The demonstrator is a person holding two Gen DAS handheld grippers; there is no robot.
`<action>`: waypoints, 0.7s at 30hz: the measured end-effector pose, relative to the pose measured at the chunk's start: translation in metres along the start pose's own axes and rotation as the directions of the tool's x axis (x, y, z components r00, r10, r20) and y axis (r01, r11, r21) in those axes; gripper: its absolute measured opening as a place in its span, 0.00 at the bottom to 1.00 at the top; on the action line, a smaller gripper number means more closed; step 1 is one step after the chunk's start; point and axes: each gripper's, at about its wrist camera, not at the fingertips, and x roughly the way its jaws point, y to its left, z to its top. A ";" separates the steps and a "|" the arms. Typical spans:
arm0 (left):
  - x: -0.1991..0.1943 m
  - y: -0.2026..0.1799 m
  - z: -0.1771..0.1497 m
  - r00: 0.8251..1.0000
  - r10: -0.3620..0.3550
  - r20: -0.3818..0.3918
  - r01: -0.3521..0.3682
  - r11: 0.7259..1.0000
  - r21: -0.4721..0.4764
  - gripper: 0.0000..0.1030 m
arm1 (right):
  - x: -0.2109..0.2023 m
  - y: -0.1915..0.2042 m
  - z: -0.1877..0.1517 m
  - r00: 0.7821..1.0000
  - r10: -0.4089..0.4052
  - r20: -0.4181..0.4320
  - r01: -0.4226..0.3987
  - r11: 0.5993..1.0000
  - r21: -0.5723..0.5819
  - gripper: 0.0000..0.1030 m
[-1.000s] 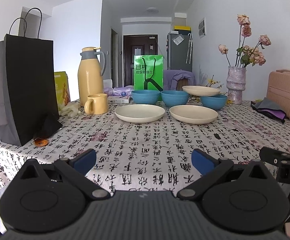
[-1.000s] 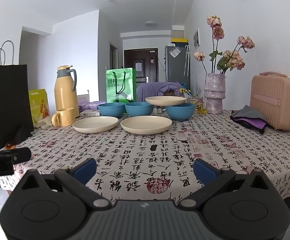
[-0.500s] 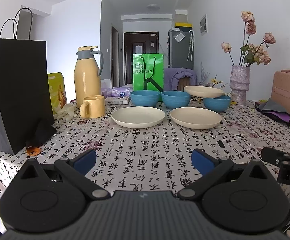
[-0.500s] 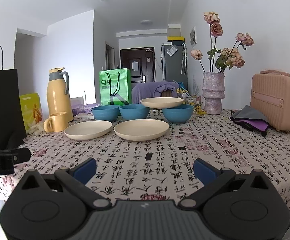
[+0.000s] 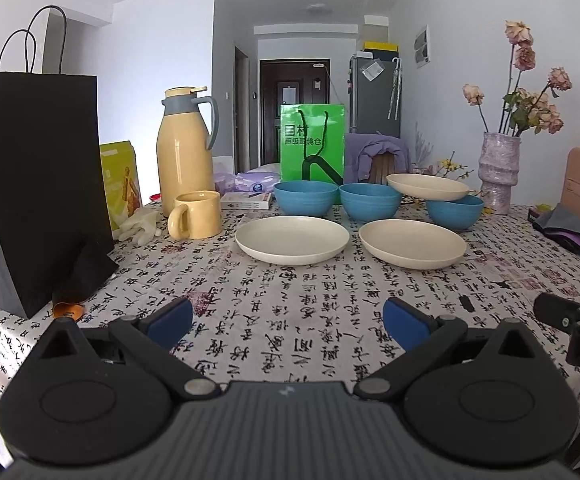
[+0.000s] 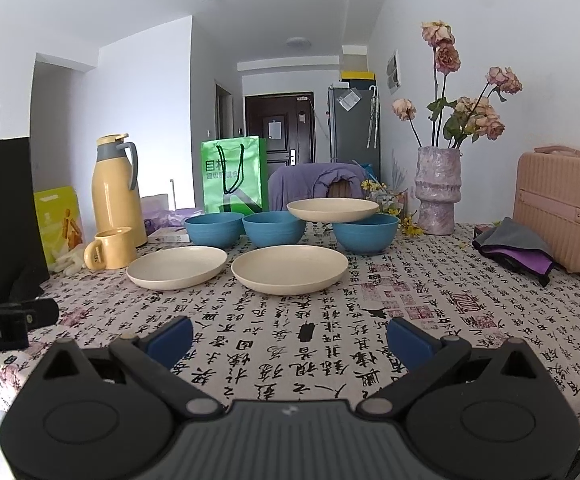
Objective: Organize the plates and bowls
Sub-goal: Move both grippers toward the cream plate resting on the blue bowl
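On the right blue bowl (image 6: 364, 234), a cream plate (image 6: 332, 210), long axis left-right.

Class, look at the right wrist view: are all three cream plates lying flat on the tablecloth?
No: two cream plates lie on the tablecloth, but the third plate rests on top of a blue bowl.

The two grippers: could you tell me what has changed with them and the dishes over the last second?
Both grippers have moved in toward the dishes, which now look larger and nearer in both wrist views. The left gripper and right gripper remain open and empty; nothing was grasped or released. The three blue bowls, the two cream plates on the tablecloth and the third plate resting on the right bowl have not shifted.
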 end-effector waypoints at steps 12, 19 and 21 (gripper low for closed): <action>0.043 0.010 0.021 1.000 0.023 -0.012 -0.023 1.000 0.003 1.00 | 0.041 -0.009 0.021 0.999 -0.001 -0.042 0.005 0.997 0.078 1.00; 0.075 0.023 0.033 0.999 0.044 -0.029 -0.045 0.999 -0.015 1.00 | 0.075 -0.017 0.041 0.999 -0.007 -0.046 0.013 0.993 0.121 1.00; 0.085 0.027 0.038 0.998 0.044 -0.043 -0.045 0.999 -0.026 1.00 | 0.086 -0.018 0.046 0.999 -0.006 -0.046 0.012 0.992 0.127 1.00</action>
